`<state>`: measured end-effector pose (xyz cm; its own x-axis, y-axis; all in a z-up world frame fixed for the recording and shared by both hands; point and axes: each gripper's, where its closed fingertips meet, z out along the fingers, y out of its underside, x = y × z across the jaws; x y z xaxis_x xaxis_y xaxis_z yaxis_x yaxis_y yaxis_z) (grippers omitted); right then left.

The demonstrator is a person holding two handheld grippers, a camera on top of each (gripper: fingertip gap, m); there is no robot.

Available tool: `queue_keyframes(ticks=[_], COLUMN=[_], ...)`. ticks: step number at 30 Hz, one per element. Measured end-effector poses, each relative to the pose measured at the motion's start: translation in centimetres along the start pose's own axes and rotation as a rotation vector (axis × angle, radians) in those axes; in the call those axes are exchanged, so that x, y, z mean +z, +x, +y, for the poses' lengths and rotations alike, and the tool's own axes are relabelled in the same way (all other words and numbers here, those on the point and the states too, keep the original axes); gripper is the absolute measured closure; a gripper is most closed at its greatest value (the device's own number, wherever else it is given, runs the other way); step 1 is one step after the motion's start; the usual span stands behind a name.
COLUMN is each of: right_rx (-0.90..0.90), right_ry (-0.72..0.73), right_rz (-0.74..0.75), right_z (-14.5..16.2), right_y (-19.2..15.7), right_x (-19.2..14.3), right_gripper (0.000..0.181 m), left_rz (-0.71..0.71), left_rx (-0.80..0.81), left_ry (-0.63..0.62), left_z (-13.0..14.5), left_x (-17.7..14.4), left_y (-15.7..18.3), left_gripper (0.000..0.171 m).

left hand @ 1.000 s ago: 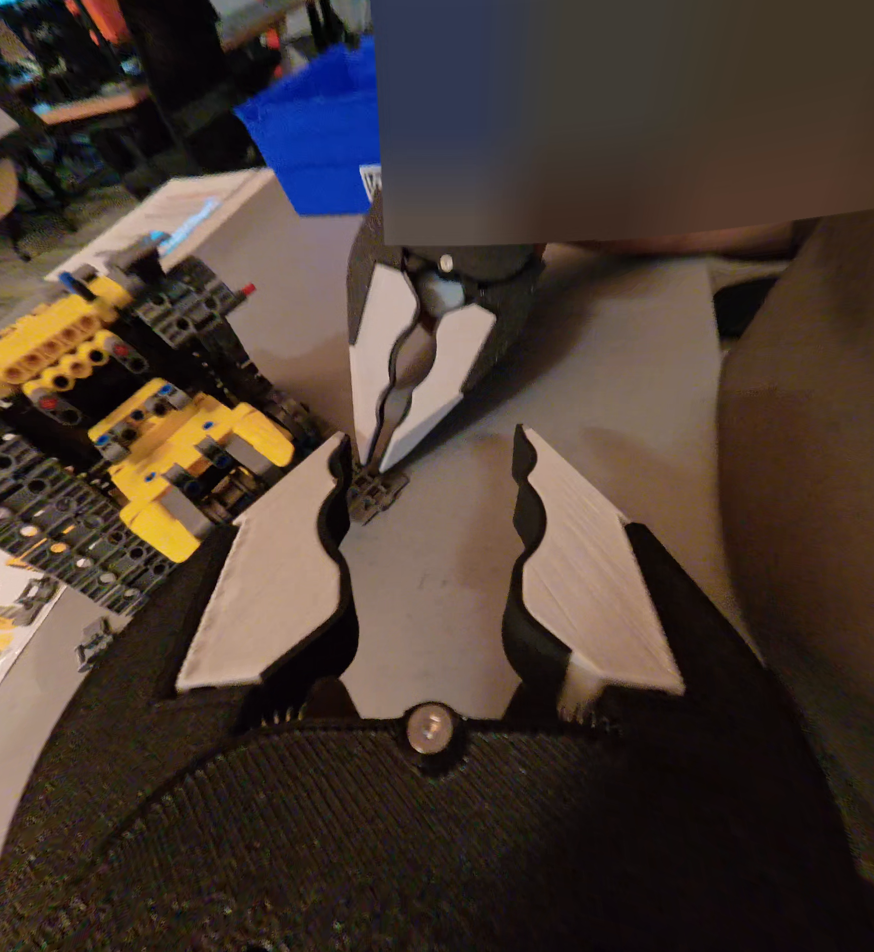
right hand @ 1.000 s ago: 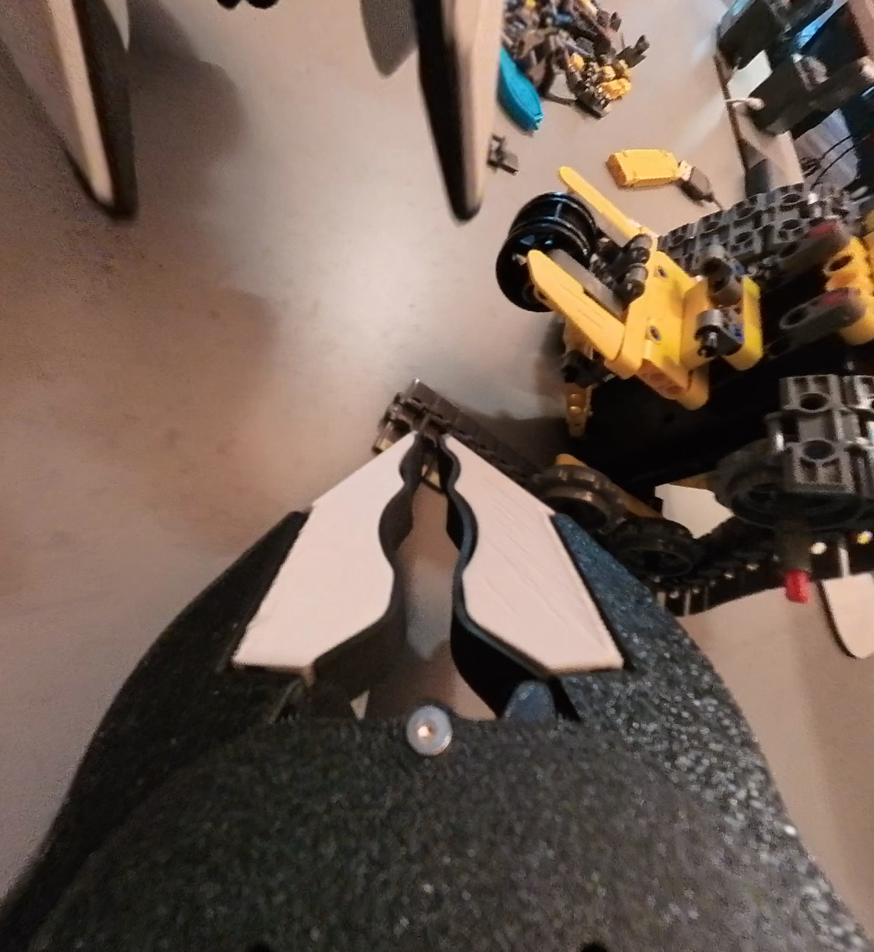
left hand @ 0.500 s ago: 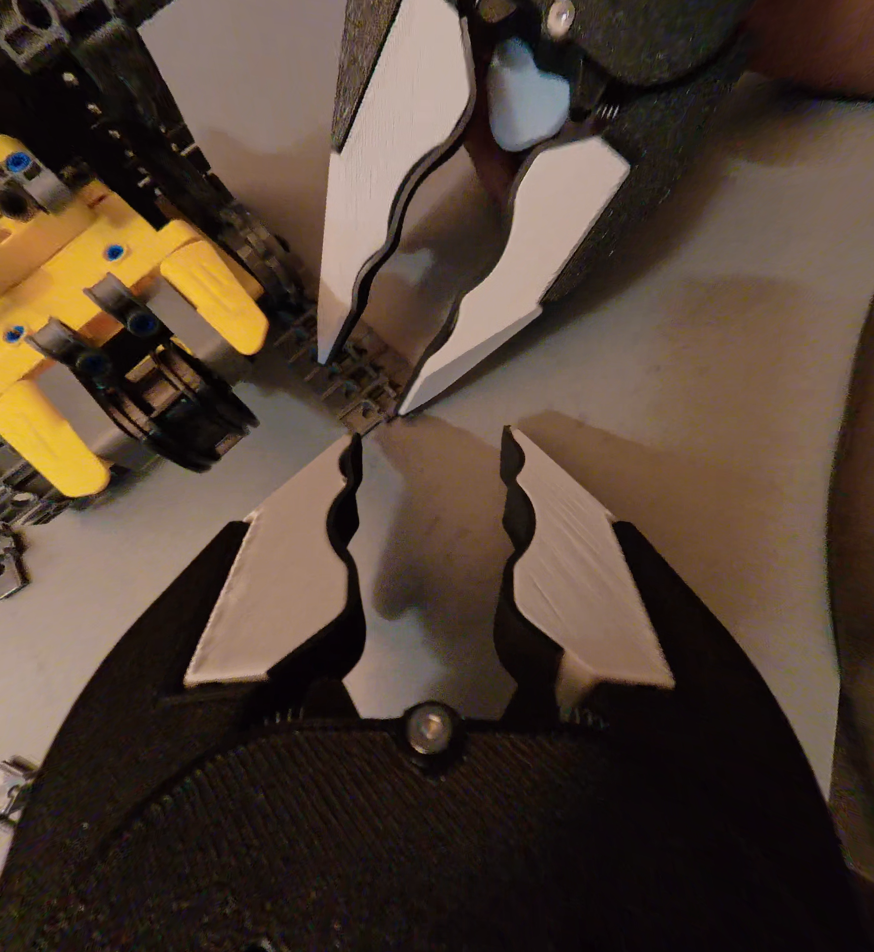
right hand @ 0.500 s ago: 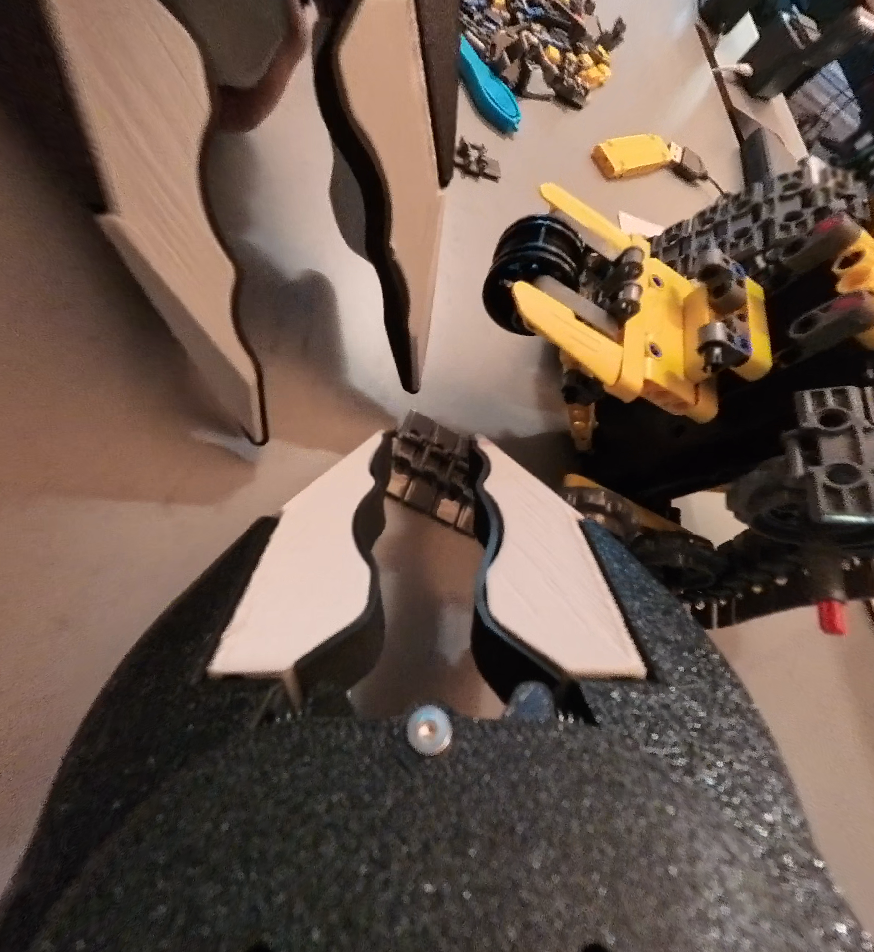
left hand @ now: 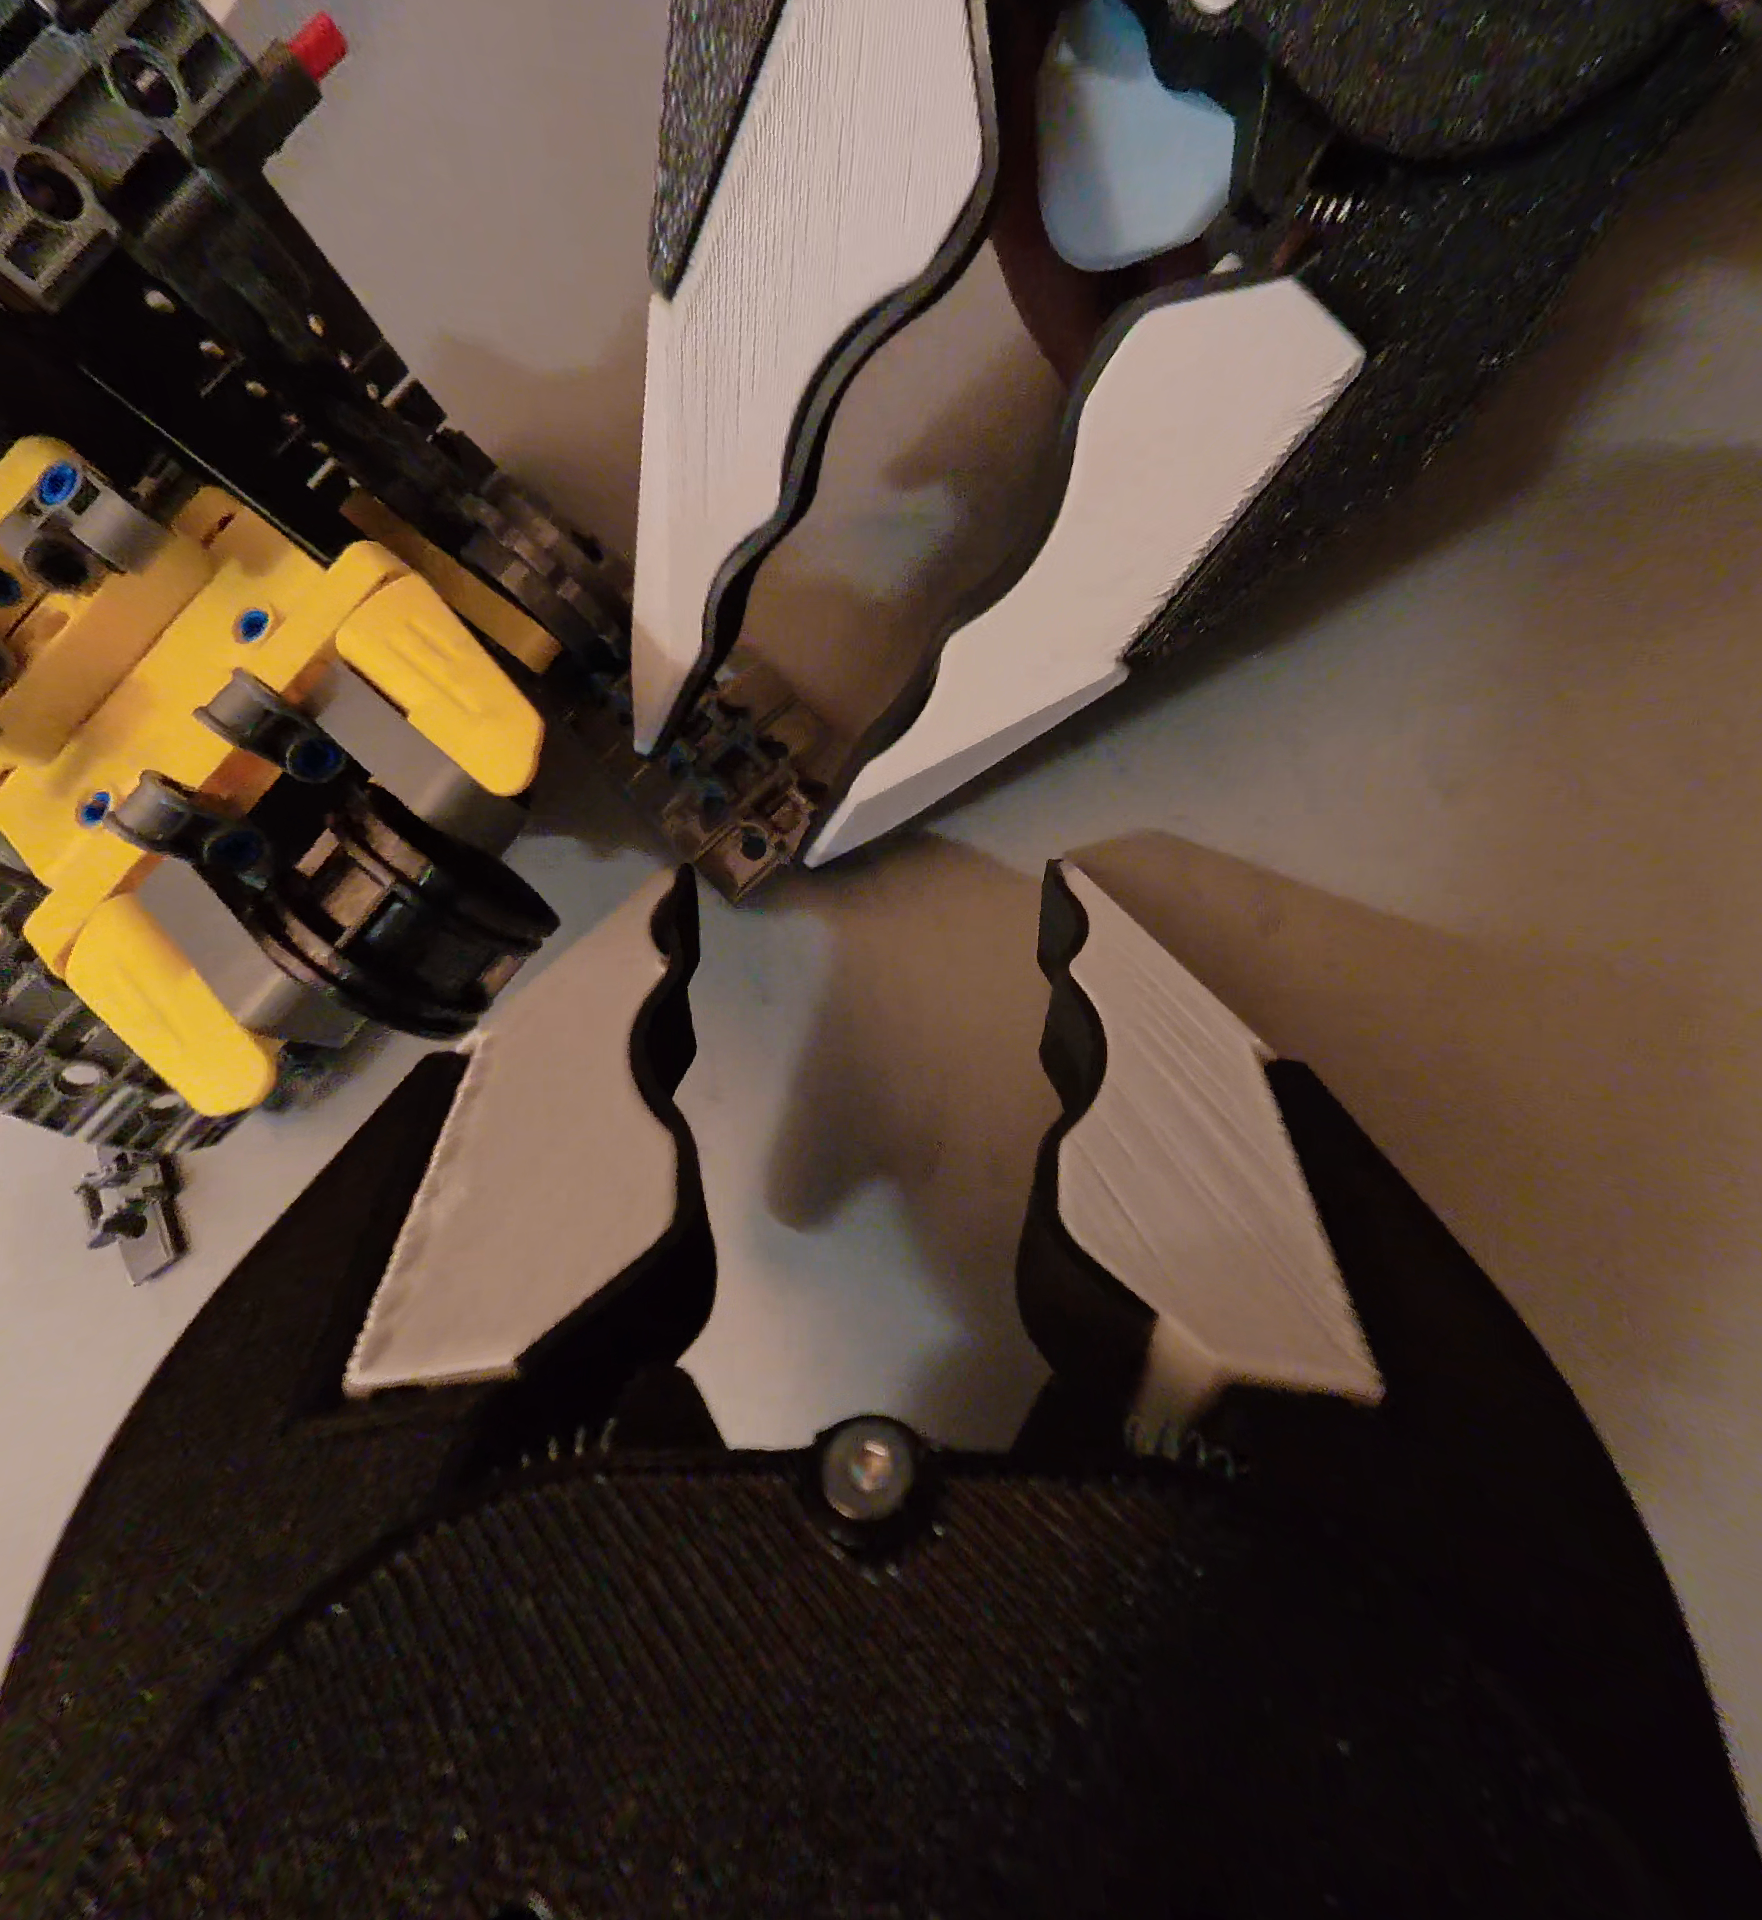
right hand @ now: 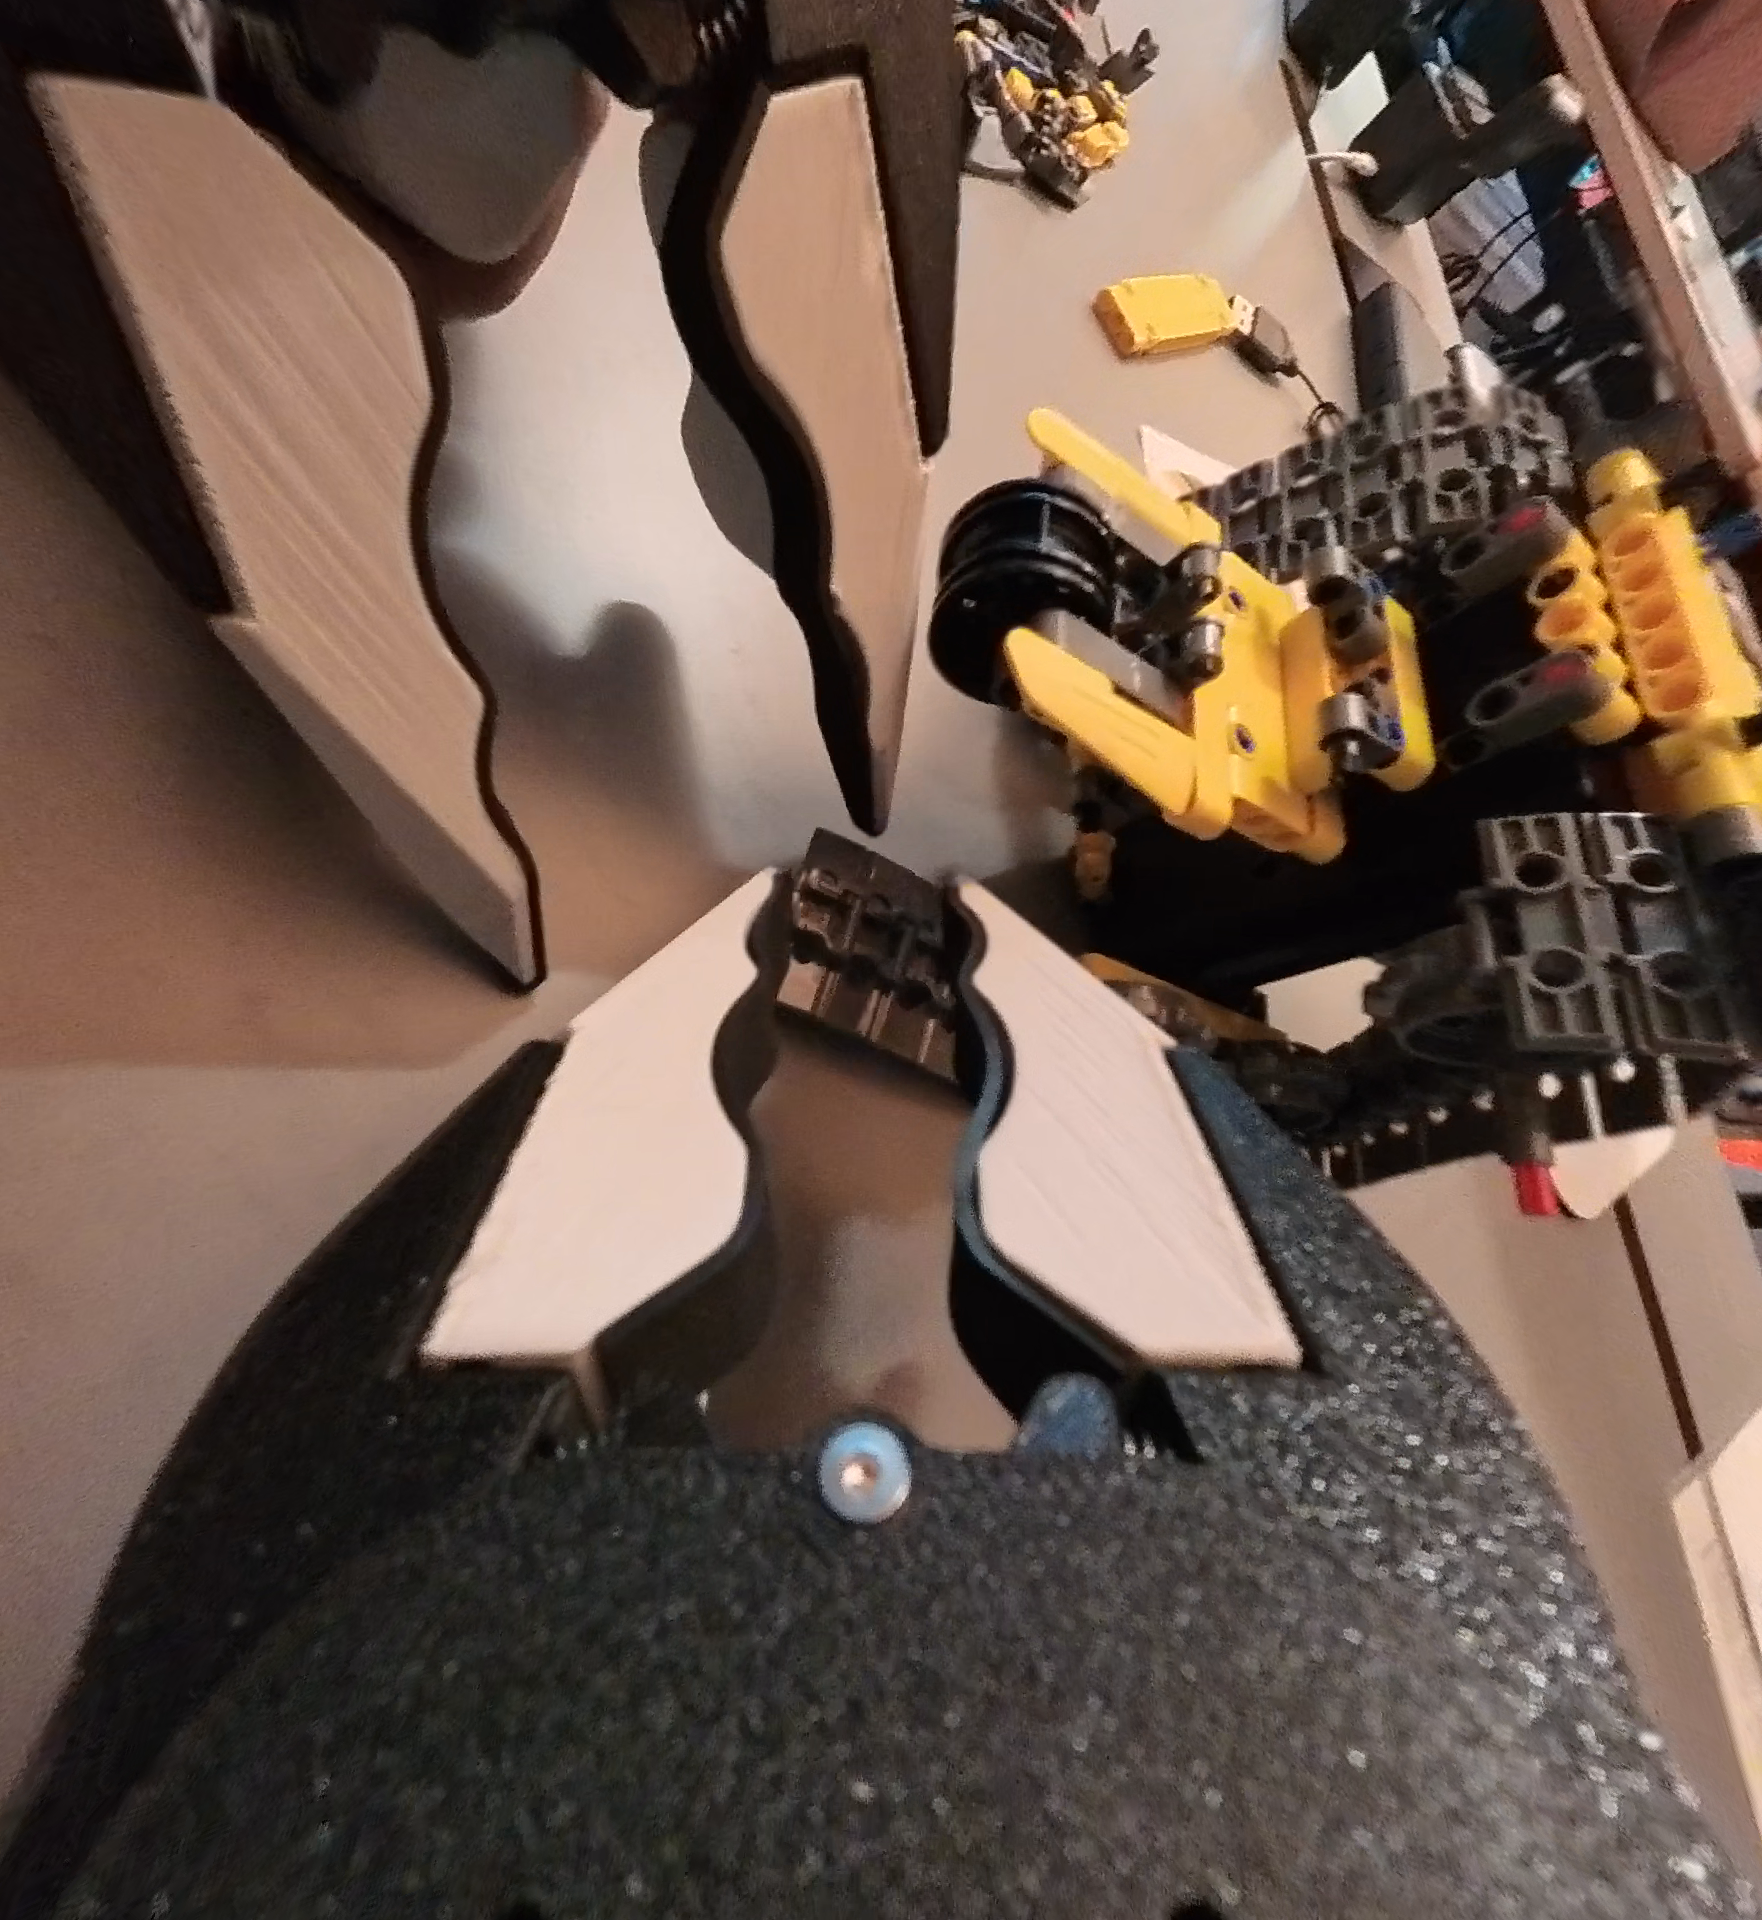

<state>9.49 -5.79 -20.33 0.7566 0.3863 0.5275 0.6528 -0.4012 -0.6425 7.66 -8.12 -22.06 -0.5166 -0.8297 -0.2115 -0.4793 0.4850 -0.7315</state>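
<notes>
- a grey table point(left hand: 1479, 727) under warm, dim light, with cluttered desks and cables in the background.
- the right gripper point(right hand: 861, 894) has its two pale fingers closed onto a short dark track-link piece point(right hand: 872, 956), pinching it at the fingertips, right at the table surface.
- the left gripper point(left hand: 869, 883) faces it from the opposite side with jaws spread wide and nothing between them; its left fingertip sits just beside the track piece.
- a yellow and black brick-built vehicle model point(left hand: 181, 727) stands just beside both grippers.
- farther back lie a yellow battery box point(right hand: 1163, 312) with a cable and a heap of loose parts point(right hand: 1043, 104).
- a small grey connector piece point(left hand: 129, 1216) lies loose near the model.
</notes>
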Motion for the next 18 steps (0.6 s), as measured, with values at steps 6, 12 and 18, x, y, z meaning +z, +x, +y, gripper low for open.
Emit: queue_keyframes(ticks=[6,12,18], right_rx=[0.029,0.050,0.070], right_ry=[0.035,0.047,0.067], right_rz=[0.052,0.048,0.041], right_z=[-0.3,0.0,0.0], right_y=[1.6,2.1,2.3], right_x=[-1.2,-1.4,-1.6], right_gripper=[0.154,0.154,0.154], left_rz=[-0.079,-0.226,-0.336], left_rx=[0.033,0.168,0.295], left_ry=[-0.006,-0.047,-0.015], left_z=[-0.4,-1.0,-2.5], left_x=[0.3,0.3,-0.6], left_y=[-1.0,-1.7,-1.8], left_gripper=[0.114,0.130,0.136])
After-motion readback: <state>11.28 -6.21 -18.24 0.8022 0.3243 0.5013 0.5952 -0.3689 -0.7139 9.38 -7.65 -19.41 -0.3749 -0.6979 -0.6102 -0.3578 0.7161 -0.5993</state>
